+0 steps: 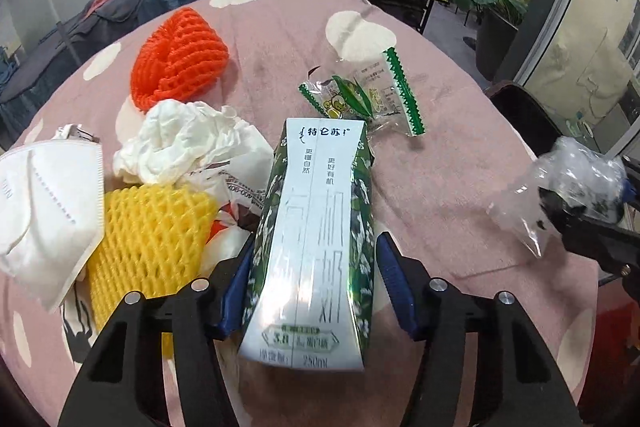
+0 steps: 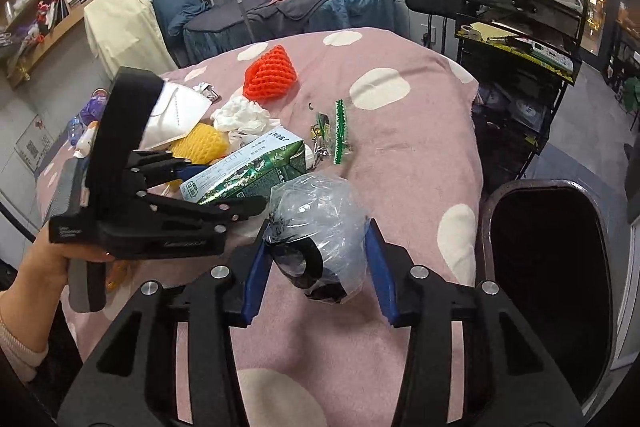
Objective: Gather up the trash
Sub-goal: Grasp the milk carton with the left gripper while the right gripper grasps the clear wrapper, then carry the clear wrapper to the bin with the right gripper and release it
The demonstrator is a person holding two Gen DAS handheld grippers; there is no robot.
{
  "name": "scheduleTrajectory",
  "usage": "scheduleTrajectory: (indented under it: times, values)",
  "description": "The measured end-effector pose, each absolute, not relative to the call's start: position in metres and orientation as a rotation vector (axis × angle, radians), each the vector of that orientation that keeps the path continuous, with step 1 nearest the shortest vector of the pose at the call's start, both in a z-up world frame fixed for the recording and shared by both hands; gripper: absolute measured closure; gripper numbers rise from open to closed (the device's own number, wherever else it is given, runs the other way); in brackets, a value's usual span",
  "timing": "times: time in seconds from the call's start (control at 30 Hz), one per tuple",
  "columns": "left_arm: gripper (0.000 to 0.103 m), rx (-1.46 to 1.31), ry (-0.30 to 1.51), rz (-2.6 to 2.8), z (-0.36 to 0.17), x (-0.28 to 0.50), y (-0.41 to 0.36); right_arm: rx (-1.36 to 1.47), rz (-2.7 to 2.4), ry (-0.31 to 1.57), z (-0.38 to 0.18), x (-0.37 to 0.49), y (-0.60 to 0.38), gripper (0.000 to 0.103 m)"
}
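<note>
Left gripper (image 1: 314, 279) first: its blue pads (image 1: 394, 283) sit on either side of the green-and-white milk carton (image 1: 316, 227), and from my left wrist view I judge them pressed to its flanks — pinching it, not just bracketing it. The carton lies near the middle of the pink, white-spotted tablecloth (image 1: 440, 163), its printed base toward me. My right gripper (image 2: 316, 263) is clamped on a crumpled clear plastic bag with something black inside (image 2: 320, 227), held above the cloth near its right edge.

To do this well, I'd keep the squeeze on the carton gentle — it looks empty and would probably buckle — and lift straight up so it doesn't drag the printed wrapper tucked under its left side. The bag is slippery, so I'd hold a firm pinch until it is over the dark open bin (image 2: 548, 267) standing just off the cloth's right edge.

Left of the carton lie a yellow foam fruit net (image 1: 152, 227), a crumpled white tissue (image 1: 188, 143) and a white folded face mask (image 1: 44, 211); farther back an orange foam fruit net (image 1: 180, 59), and toward the far right a clear green-edged snack wrapper (image 1: 368, 95).

Around the cloth-covered surface: a black chair, a black cart with bottles, a bed with blue-grey bedding, and wooden wall shelves.
</note>
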State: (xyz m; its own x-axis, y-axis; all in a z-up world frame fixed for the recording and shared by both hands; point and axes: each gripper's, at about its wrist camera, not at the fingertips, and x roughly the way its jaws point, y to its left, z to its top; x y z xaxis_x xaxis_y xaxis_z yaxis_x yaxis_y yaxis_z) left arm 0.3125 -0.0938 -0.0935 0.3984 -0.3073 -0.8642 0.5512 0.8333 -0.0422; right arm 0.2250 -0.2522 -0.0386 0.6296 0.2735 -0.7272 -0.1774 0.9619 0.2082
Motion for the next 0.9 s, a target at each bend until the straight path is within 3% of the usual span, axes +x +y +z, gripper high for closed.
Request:
scheduleTrajectory:
  times: [0.33,0.9]
  values:
    - [0.053,0.19,1.01,-0.536,-0.091,0.305,-0.091,0.163,0.201,0.796,-0.037,0.204,-0.272,0.057]
    - [0.053,0.03,0.735,-0.468,-0.037,0.2,-0.075,0.238,0.179,0.723,-0.04,0.161,-0.29,0.057]
